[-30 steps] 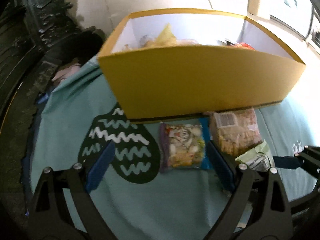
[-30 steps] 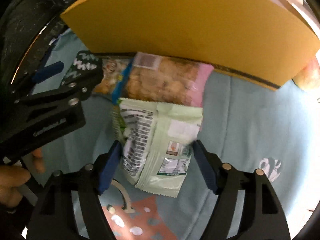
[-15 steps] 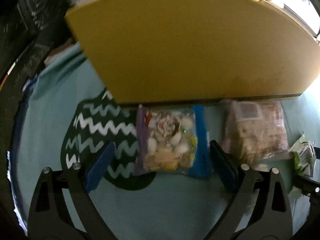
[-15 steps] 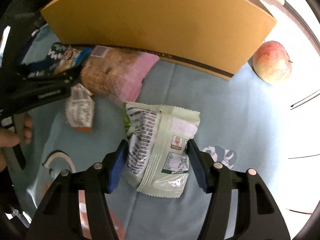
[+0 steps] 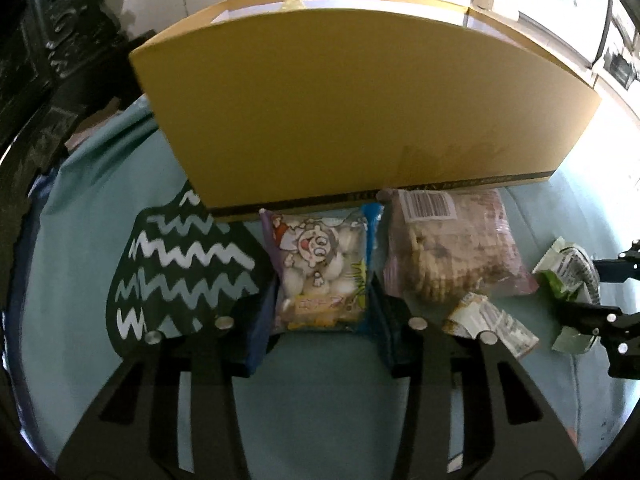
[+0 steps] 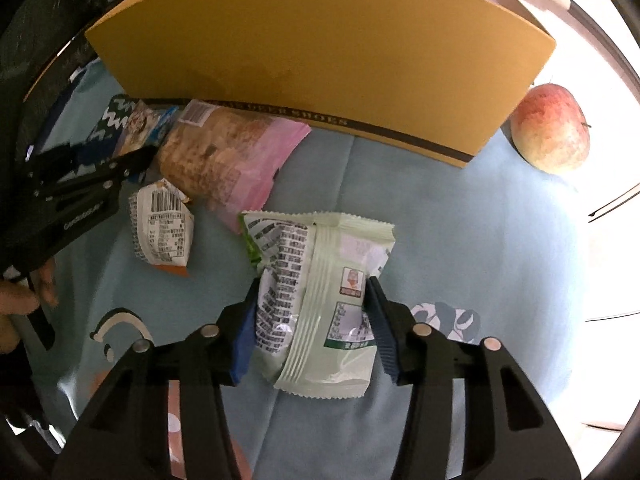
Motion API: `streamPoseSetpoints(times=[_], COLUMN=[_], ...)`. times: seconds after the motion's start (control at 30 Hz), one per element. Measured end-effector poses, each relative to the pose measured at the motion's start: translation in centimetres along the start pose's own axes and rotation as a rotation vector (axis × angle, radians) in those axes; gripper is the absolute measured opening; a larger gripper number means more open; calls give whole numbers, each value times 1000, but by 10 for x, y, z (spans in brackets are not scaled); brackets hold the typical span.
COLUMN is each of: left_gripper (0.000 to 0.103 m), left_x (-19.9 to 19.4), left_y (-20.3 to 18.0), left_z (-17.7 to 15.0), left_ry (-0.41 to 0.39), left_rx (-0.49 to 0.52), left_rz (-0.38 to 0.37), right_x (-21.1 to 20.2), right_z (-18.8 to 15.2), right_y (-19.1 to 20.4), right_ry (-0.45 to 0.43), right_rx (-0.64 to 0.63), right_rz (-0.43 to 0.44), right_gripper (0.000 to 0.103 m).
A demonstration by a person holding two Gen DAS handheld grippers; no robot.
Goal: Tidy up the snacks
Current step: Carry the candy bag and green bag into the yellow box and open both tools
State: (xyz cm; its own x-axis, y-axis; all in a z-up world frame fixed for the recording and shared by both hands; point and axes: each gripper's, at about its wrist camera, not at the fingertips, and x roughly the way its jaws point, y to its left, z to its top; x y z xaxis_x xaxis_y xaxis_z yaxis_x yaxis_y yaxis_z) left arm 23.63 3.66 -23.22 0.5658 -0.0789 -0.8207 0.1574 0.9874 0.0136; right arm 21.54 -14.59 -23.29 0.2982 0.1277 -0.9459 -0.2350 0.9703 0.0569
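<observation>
A cartoon-printed snack bag (image 5: 320, 248) lies on the teal cloth against the front wall of the yellow box (image 5: 360, 100). My left gripper (image 5: 324, 284) points down over it, and its closing jaws have both blue pads against the bag's sides. A pale green snack packet (image 6: 320, 248) lies further right on the cloth. My right gripper (image 6: 312, 284) straddles the packet's lower half with its jaws closing, and the wrapper is crumpled between the pads. The yellow box (image 6: 320, 48) stands behind, its inside hidden in both views.
A pink bag of biscuits (image 5: 452, 252) lies beside the cartoon bag, with a small white-and-orange packet (image 5: 488, 320) in front of it. An apple (image 6: 552, 128) sits right of the box. A person's hand (image 6: 24, 300) holds the left gripper. Dark carved furniture stands at the left.
The left jaws have come in from wide open onto the cartoon bag's sides. The right jaws have narrowed onto the green packet, which now looks crumpled. The right hand has shifted to the right.
</observation>
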Motion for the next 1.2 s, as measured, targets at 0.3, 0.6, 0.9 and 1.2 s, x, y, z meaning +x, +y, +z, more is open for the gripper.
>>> streamPoseSetpoints(times=[0.3, 0.6, 0.9, 1.2], left_gripper=[57, 47, 43, 43], left_x=[-4, 2, -38, -64], left_y=[6, -6, 0, 1], left_z=[-24, -14, -28, -23], left_ry=[35, 45, -28, -53], left_rx=[-13, 16, -60, -69], left_rz=[-2, 30, 20, 51], right_x=[1, 1, -32, -62], right_z=[-15, -18, -26, -39], right_y=[-4, 1, -6, -12], right_ry=[23, 7, -58, -96], right_rx=[31, 8, 23, 28], right_rz=[23, 4, 45, 63], right_gripper=[61, 56, 50, 50])
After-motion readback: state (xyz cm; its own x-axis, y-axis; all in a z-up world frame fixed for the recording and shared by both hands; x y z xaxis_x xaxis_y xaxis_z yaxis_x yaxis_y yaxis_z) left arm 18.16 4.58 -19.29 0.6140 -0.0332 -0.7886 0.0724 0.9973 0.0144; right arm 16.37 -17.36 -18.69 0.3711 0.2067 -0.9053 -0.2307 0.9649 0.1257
